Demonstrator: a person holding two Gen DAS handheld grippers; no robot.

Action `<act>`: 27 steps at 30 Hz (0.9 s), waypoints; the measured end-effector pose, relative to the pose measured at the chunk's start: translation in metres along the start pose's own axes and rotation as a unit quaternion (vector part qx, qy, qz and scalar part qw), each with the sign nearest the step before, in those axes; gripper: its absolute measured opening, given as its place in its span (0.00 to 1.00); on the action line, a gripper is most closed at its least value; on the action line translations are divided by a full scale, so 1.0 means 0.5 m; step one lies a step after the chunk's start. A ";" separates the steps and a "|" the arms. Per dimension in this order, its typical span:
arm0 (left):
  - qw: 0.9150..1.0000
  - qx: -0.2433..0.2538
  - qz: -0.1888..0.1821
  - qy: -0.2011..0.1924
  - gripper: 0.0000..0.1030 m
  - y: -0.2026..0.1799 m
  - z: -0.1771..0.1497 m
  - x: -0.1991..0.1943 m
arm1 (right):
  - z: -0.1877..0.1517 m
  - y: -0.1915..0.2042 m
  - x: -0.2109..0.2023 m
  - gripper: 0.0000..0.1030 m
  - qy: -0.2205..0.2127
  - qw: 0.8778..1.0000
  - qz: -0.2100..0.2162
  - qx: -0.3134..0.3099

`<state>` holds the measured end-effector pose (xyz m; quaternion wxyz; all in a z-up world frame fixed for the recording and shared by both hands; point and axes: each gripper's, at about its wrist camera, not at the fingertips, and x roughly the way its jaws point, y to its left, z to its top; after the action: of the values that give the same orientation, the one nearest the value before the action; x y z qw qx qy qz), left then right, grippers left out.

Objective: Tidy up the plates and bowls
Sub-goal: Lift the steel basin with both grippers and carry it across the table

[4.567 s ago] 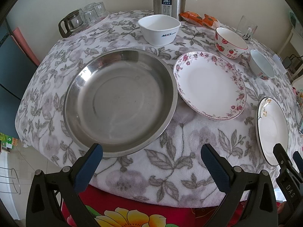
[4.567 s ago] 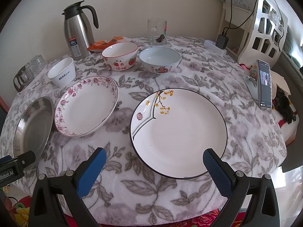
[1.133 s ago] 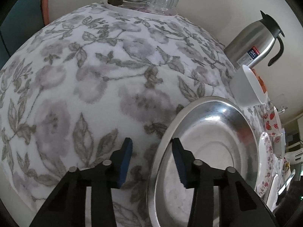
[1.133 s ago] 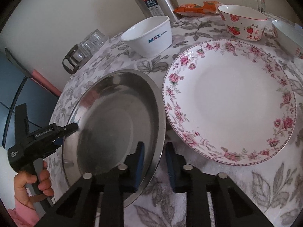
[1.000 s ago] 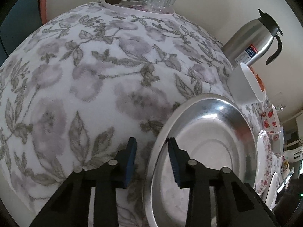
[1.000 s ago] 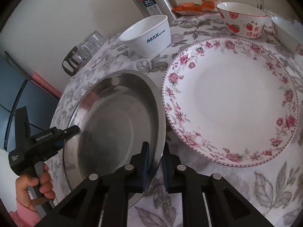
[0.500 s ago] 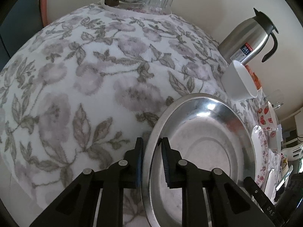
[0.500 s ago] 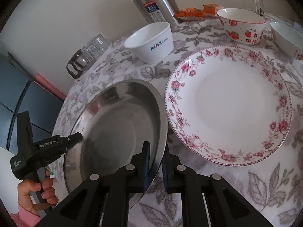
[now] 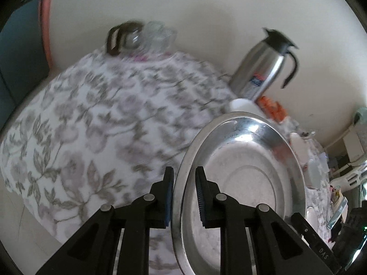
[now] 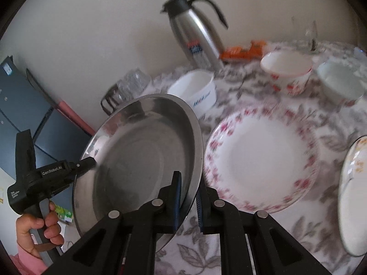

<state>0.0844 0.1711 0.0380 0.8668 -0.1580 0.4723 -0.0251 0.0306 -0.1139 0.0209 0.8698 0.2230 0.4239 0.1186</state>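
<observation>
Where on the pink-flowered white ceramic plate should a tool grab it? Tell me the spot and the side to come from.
Grip the pink-flowered white ceramic plate by its thin raised rim at the near edge, coming in low from the front of the table. The plate lies flat, so only the rim lets one finger slip under and one over. The left side is crowded by the round stainless steel pan.

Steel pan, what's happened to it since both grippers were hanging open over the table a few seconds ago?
Both grippers closed on the steel pan: the left gripper on one rim, the right gripper on the opposite rim. The pan has lifted off the tablecloth and tilted. The rose plate, bowls and thermos stayed put.
</observation>
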 end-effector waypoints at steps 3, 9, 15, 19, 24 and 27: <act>1.000 0.014 -0.019 -0.005 0.19 -0.066 0.006 -0.009 | 0.021 -0.033 -0.042 0.12 -0.022 1.000 -0.005 0.011; 0.998 0.043 -0.054 0.001 0.19 -0.186 -0.002 0.005 | 0.055 -0.122 -0.127 0.13 -0.060 0.997 -0.039 0.027; 0.995 0.048 -0.088 0.014 0.19 -0.291 -0.025 0.034 | 0.068 -0.214 -0.185 0.13 -0.082 0.993 -0.060 0.059; 0.993 0.040 -0.110 0.025 0.19 -0.336 -0.040 0.062 | 0.076 -0.270 -0.209 0.13 -0.095 0.990 -0.067 0.085; 0.990 0.042 -0.134 0.022 0.19 -0.362 -0.057 0.095 | 0.078 -0.317 -0.192 0.13 -0.084 0.988 -0.085 0.098; 0.990 0.033 -0.136 0.030 0.19 -0.353 -0.062 0.122 | 0.074 -0.328 -0.172 0.13 -0.072 0.989 -0.088 0.098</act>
<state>0.1112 -0.0157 0.0254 0.8455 -0.1915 0.4710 -0.1633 0.0099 -0.3018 0.0196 0.8790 0.2772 0.3875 -0.0167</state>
